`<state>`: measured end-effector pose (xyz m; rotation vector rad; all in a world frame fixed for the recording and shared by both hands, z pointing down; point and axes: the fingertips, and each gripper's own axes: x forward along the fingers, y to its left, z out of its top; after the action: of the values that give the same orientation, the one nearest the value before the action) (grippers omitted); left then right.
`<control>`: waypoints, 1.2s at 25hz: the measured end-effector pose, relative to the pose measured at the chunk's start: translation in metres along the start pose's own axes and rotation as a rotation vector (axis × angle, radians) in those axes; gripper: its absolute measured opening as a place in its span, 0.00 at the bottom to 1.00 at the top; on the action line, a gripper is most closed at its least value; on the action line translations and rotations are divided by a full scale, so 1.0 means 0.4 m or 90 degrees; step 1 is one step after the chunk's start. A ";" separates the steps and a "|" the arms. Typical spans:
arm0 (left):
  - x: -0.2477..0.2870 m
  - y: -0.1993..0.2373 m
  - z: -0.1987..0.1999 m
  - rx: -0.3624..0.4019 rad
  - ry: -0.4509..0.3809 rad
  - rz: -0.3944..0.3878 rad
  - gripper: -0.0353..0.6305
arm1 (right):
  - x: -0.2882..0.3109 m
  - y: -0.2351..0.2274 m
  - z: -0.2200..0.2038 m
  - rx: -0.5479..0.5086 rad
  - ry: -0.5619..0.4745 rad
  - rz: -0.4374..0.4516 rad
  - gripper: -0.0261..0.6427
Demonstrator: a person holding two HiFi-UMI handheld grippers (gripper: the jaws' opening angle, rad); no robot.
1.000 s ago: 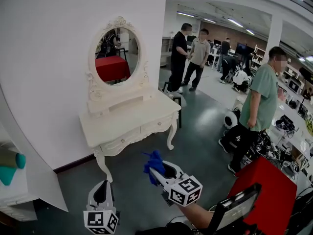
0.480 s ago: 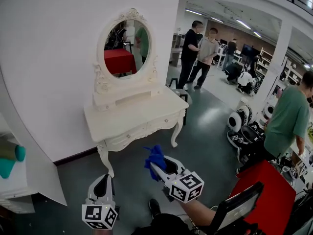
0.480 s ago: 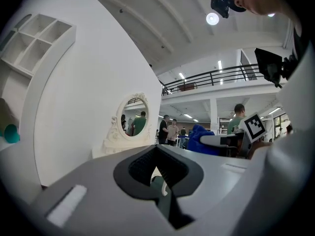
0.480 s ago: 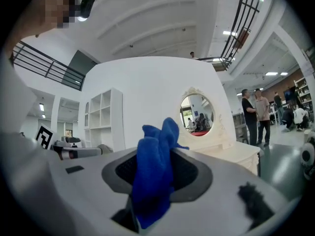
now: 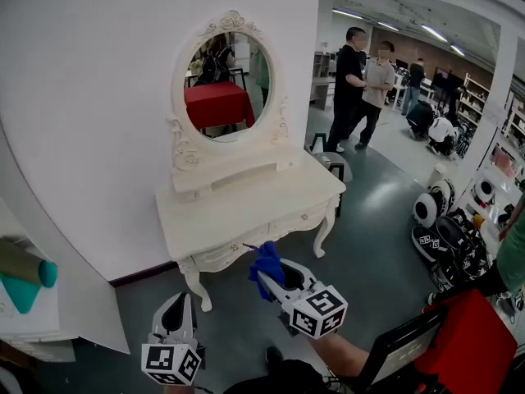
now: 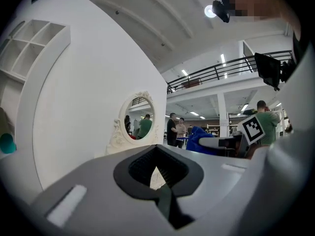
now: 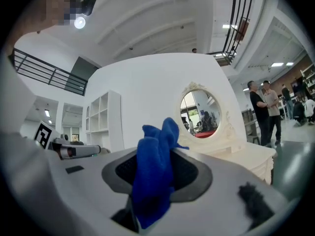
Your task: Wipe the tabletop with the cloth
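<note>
A cream dressing table (image 5: 246, 208) with an oval mirror (image 5: 223, 84) stands against the white wall; its top is bare. My right gripper (image 5: 267, 276) is shut on a blue cloth (image 5: 267, 265), held in the air just in front of the table's front edge. The cloth (image 7: 155, 173) sticks up from between the jaws in the right gripper view, with the table (image 7: 251, 156) beyond. My left gripper (image 5: 175, 318) hangs lower and to the left, shut and holding nothing; in its own view the jaws meet (image 6: 162, 188).
A white shelf unit (image 5: 49, 318) with a teal object (image 5: 25, 290) stands at the left. A red-covered table (image 5: 472, 343) and a tablet screen (image 5: 402, 347) lie at the lower right. Two people (image 5: 361, 89) stand behind the table; equipment (image 5: 451, 228) sits on the floor at the right.
The dressing table has come closer and shifted right in the head view. Both grippers keep their hold and pose. The person in green has slid out of view at the right.
</note>
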<state>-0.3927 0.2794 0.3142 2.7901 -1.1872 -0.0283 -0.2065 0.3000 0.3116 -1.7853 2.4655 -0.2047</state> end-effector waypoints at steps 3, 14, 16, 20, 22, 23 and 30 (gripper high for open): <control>0.087 0.014 -0.001 -0.019 0.009 0.008 0.06 | 0.048 -0.078 0.012 0.011 -0.001 0.003 0.27; 0.323 -0.002 0.007 0.001 0.027 0.045 0.06 | 0.157 -0.321 0.033 0.026 0.007 0.037 0.27; 0.361 -0.001 0.010 0.001 0.027 0.052 0.06 | 0.184 -0.357 0.035 0.027 0.009 0.041 0.27; 0.415 0.011 0.009 0.008 0.041 0.063 0.06 | 0.233 -0.392 0.046 0.032 0.007 0.057 0.28; 0.440 0.026 0.006 0.010 0.043 0.072 0.06 | 0.260 -0.406 0.046 0.033 0.008 0.063 0.28; 0.452 0.036 0.005 0.012 0.044 0.076 0.06 | 0.276 -0.412 0.044 0.033 0.009 0.066 0.27; 0.535 0.129 -0.008 -0.002 0.043 0.083 0.06 | 0.397 -0.439 0.038 0.023 0.022 0.073 0.28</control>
<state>-0.2810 0.0904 0.3284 2.6817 -1.3488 0.0740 -0.0892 0.0945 0.3257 -1.6348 2.5599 -0.2718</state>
